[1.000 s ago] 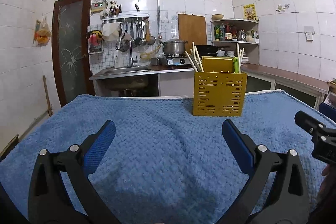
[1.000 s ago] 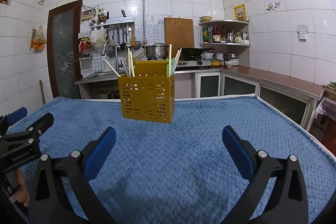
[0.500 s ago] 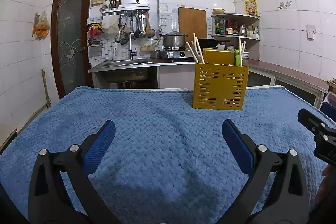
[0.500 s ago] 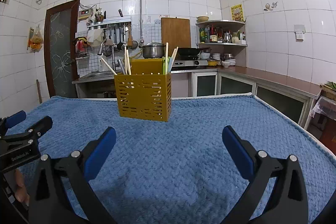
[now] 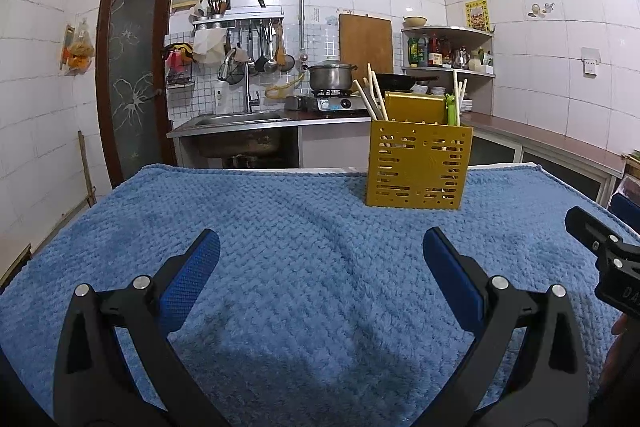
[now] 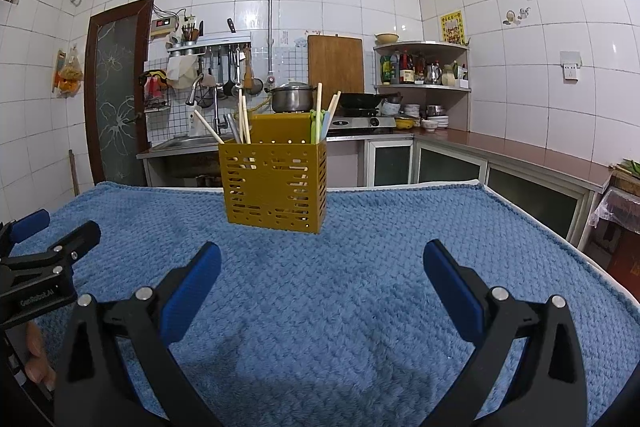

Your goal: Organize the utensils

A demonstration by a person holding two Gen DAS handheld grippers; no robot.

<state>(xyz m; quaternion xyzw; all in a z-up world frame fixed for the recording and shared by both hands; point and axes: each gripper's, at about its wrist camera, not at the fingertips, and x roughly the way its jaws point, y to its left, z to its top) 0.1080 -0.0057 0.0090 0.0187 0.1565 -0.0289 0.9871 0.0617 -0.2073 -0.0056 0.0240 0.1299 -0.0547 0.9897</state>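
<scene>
A yellow slotted utensil holder (image 5: 418,165) stands upright on the blue towel (image 5: 280,227), toward the far side; it also shows in the right wrist view (image 6: 274,183). Wooden chopsticks (image 5: 372,95) and a green-handled utensil (image 5: 451,109) stick out of it. My left gripper (image 5: 320,255) is open and empty, low over the towel, well short of the holder. My right gripper (image 6: 322,263) is open and empty, also short of the holder. Each gripper shows at the edge of the other's view.
The towel covers the table; its far edge lies just behind the holder. Behind are a sink counter (image 5: 240,121), a stove with a pot (image 5: 331,77), a wooden cutting board (image 5: 365,43) and a corner shelf (image 5: 448,53). A door (image 5: 132,79) is at the left.
Both views have tilted or risen slightly, so the holder sits a little higher against the background. Both grippers stay open and empty. Nothing on the towel has moved.
</scene>
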